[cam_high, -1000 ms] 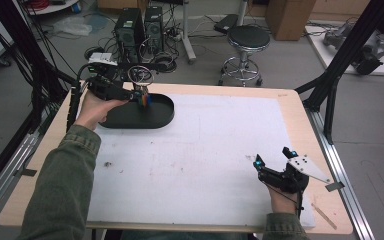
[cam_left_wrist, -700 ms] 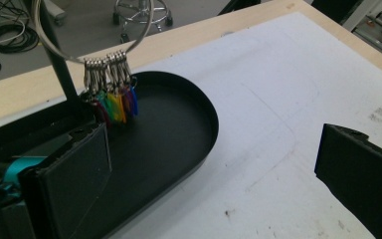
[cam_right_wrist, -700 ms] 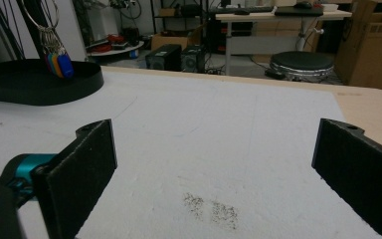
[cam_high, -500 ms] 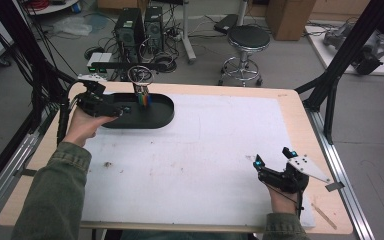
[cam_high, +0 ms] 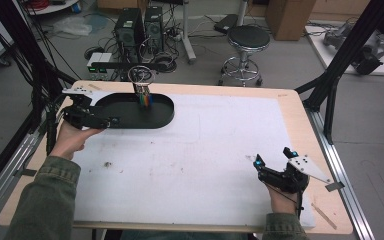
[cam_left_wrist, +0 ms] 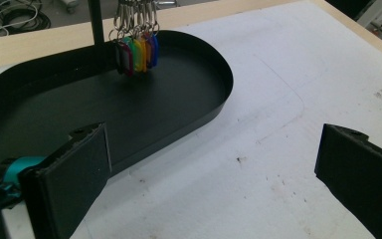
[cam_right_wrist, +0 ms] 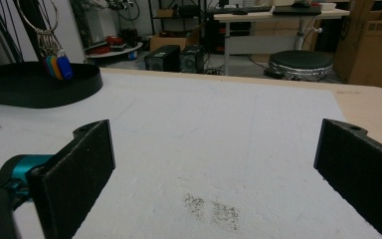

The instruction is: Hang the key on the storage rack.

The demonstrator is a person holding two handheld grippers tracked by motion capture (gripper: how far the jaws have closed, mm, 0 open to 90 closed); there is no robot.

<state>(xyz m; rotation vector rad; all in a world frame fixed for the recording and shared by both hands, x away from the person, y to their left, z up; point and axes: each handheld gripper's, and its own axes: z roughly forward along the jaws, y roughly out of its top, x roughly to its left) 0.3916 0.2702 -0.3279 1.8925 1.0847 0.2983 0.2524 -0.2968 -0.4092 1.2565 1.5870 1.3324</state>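
Right tool sits released at near right of the bench, nothing btwn its jaws. Left tool, also released, is at the tray's left end, far left; key tags hang over the tray w/ their stand.

The left gripper is moving away from the colored key tags. One second ago it was right next to the tags, over the middle of the black tray. Half a second ago it was already sliding back toward the person's left. Now it is sitting at the tray's left end, well apart from the tags. The left hand and its green sleeve are pulling back toward the table's left edge too.
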